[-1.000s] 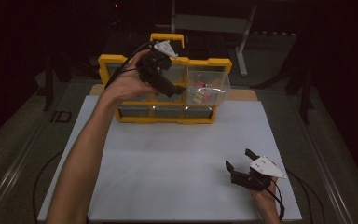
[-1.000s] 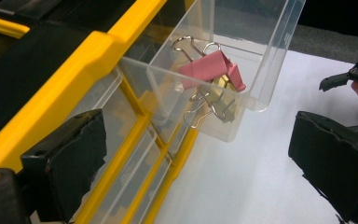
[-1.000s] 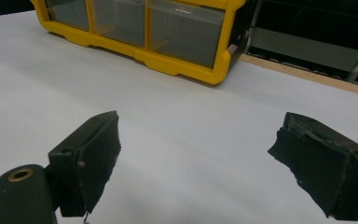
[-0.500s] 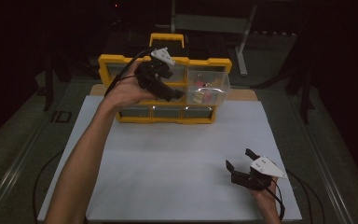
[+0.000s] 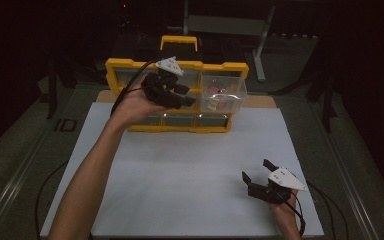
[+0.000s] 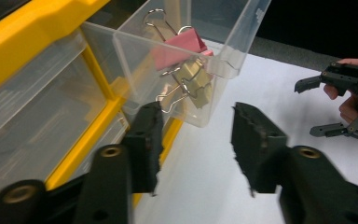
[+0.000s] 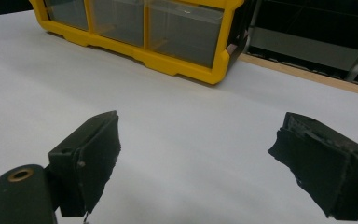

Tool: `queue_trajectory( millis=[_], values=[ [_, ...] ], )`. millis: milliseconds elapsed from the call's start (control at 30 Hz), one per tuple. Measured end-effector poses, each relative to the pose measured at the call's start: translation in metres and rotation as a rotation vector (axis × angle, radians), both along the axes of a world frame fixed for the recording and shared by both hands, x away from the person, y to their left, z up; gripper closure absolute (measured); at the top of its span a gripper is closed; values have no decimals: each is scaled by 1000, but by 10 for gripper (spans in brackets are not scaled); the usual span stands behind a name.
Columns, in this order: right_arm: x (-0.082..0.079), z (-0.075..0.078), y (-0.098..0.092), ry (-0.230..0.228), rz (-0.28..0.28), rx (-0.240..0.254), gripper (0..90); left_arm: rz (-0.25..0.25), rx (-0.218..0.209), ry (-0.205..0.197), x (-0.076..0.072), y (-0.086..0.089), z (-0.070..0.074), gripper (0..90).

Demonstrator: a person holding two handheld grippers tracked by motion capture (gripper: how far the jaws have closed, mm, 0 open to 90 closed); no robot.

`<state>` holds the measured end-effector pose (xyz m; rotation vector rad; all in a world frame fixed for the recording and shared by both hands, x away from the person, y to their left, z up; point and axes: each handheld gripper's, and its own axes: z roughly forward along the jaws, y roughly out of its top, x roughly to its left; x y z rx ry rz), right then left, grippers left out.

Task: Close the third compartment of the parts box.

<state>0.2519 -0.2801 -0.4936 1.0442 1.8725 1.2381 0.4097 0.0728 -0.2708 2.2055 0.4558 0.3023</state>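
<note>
A yellow drawer cabinet point(image 5: 130, 67) stands at the far side of the white sheet point(image 5: 180, 170). Its clear upper right drawer point(image 5: 222, 95) is pulled out and holds a pink binder clip point(image 6: 182, 44) and a gold binder clip point(image 6: 193, 86). My left gripper point(image 5: 187, 96) hovers at the front left of that drawer. Its jaws have just been closing; a gap remains and nothing is between them point(image 6: 196, 112). My right gripper point(image 5: 257, 172) rests open near the sheet's front right corner, its jaws wide apart over bare sheet point(image 7: 198, 126).
The cabinet's lower drawers point(image 7: 184, 30) are pushed in. A carry handle point(image 5: 180, 42) tops the cabinet. A wooden board edge point(image 5: 265, 101) shows behind the sheet. A metal stand point(image 5: 262, 45) rises in the dark behind the table.
The left hand has shifted slightly in front of the pulled-out drawer. The right hand and its gripper have stayed where they were.
</note>
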Motion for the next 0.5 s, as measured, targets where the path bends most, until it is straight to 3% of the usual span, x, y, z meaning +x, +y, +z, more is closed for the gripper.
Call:
queue_trajectory(
  millis=[167,267,500],
  values=[
    [0,0,0,1,0,-1,124,-34,-28,23,-1,-3,-7,779],
    [0,0,0,1,1,-2,124,-43,-27,10,-1,-4,-9,891],
    [0,0,0,-2,0,-5,124,-74,-47,21,-2,-15,-14,900]
  ],
)
